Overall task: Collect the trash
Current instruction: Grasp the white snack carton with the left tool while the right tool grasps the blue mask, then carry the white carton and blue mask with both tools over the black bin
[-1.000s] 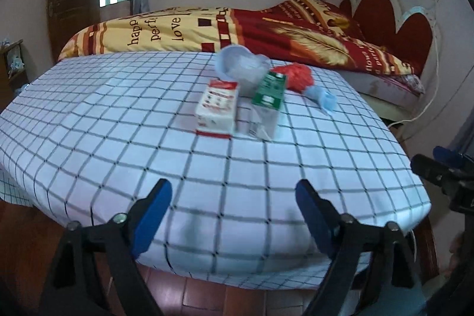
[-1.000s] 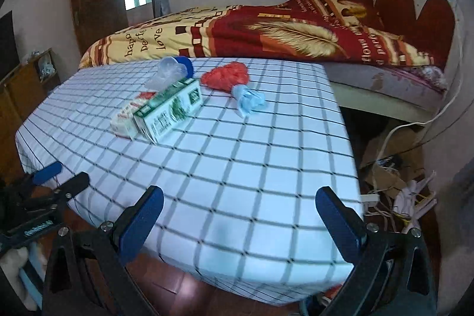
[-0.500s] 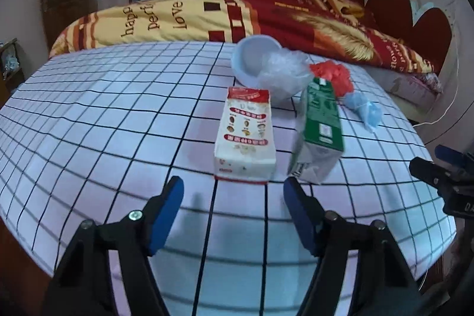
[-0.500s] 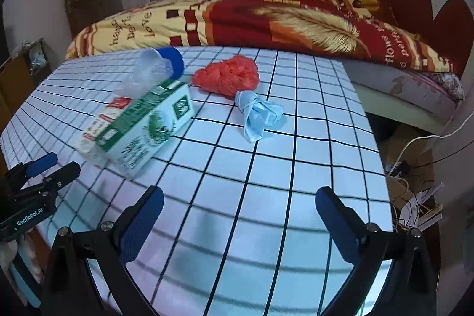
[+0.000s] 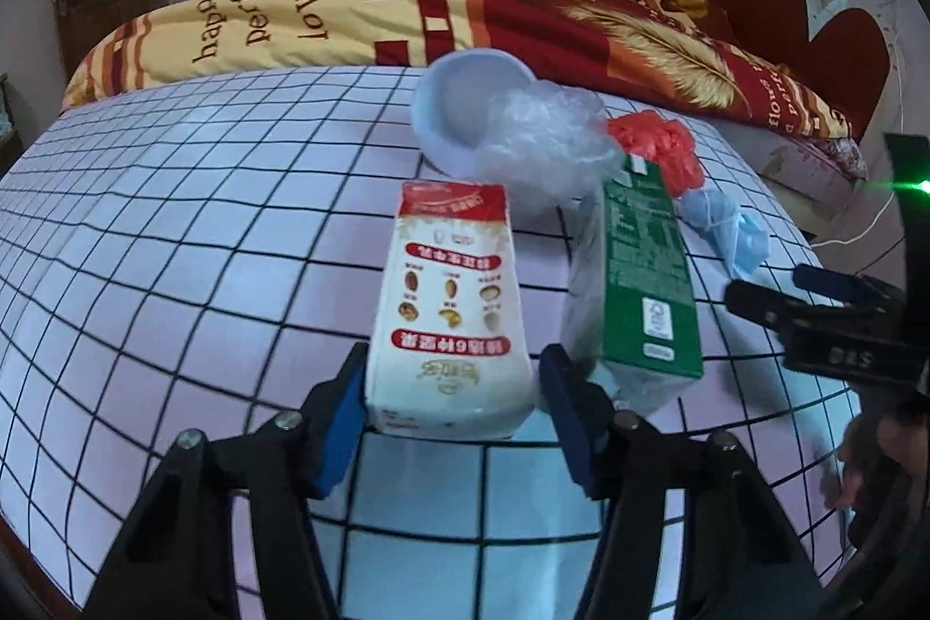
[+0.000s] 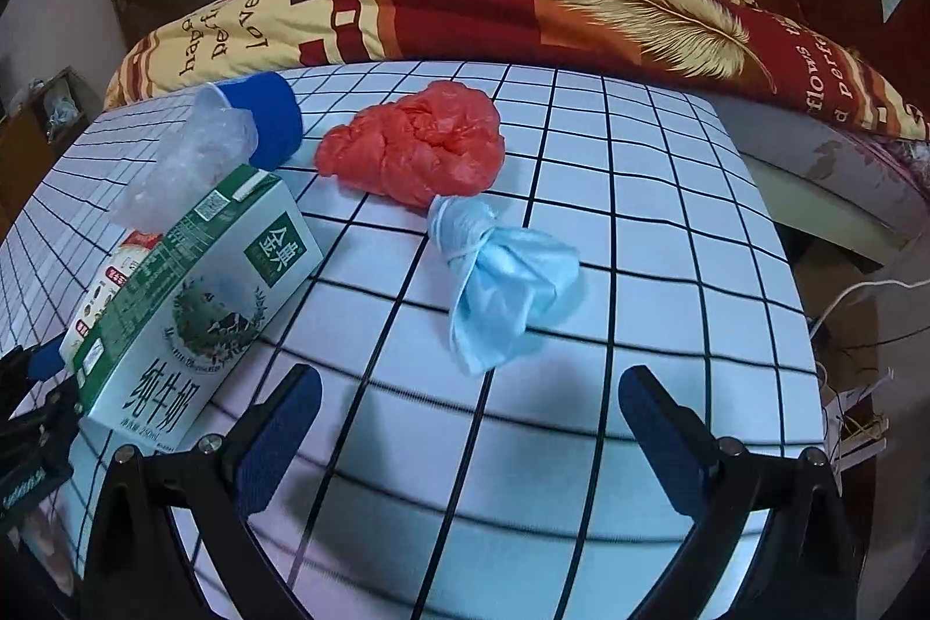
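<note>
left wrist view: the left gripper (image 5: pixel 452 387) sits low over the checked tablecloth (image 5: pixel 174 225), its blue pads (image 5: pixel 343 414) spread to either side of the near end of the red-and-white carton (image 5: pixel 450 312). the left pad looks to be against the carton's side, the right one just beside it, so i cannot tell if the grip has closed. the green milk carton (image 5: pixel 645 271) lies just right of it, with a white cup (image 5: pixel 465 108) stuffed with clear plastic (image 5: pixel 546 138) behind.

right wrist view: the right gripper (image 6: pixel 465 422) hovers with its fingers wide apart and nothing between them, near the knotted blue face mask (image 6: pixel 505 277). the crumpled red plastic bag (image 6: pixel 418 143) lies touching the mask's far end, in front of the patterned bed cover (image 6: pixel 523 4).
</note>
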`<move>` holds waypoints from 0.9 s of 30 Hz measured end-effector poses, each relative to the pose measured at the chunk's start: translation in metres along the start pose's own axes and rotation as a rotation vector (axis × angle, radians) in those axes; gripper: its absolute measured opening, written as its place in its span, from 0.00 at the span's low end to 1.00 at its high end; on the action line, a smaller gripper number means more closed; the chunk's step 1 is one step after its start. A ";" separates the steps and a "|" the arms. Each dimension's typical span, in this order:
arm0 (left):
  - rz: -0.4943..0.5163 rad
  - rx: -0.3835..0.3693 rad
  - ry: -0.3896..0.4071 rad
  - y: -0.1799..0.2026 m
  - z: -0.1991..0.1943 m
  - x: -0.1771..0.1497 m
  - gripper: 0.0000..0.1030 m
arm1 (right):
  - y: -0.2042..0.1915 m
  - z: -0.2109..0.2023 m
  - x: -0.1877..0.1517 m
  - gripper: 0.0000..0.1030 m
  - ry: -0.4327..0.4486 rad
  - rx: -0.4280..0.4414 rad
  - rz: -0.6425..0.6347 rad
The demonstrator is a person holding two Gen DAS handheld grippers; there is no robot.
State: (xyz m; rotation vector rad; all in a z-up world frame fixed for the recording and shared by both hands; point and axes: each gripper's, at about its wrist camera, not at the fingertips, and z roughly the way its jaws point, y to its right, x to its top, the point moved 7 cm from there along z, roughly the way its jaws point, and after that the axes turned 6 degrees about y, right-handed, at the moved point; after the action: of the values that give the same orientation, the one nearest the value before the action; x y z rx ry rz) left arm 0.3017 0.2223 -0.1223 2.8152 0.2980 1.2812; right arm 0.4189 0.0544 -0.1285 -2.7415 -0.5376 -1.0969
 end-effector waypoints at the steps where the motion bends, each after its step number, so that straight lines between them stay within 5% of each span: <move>1: 0.007 0.001 0.001 0.003 0.001 0.001 0.55 | 0.001 0.003 0.001 1.00 -0.001 -0.001 -0.003; 6: 0.010 -0.009 0.003 0.014 0.008 0.005 0.52 | 0.011 0.013 0.006 0.98 -0.001 0.005 0.017; 10: 0.016 -0.006 0.007 0.019 0.010 0.008 0.52 | 0.015 0.021 0.012 0.83 -0.009 0.023 0.029; 12: 0.009 -0.014 0.015 0.019 0.008 0.008 0.51 | 0.014 0.021 0.015 0.65 -0.002 0.017 0.009; 14: 0.009 -0.012 0.030 0.018 0.004 0.007 0.51 | 0.014 0.017 0.016 0.18 0.001 0.033 0.009; 27: 0.040 -0.081 0.049 0.044 -0.031 -0.011 0.51 | 0.014 -0.042 -0.024 0.16 0.052 0.038 0.004</move>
State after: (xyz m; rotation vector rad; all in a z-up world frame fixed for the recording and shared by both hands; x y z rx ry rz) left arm 0.2787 0.1755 -0.1048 2.7395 0.1871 1.3393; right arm 0.3816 0.0242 -0.1147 -2.6725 -0.5397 -1.1416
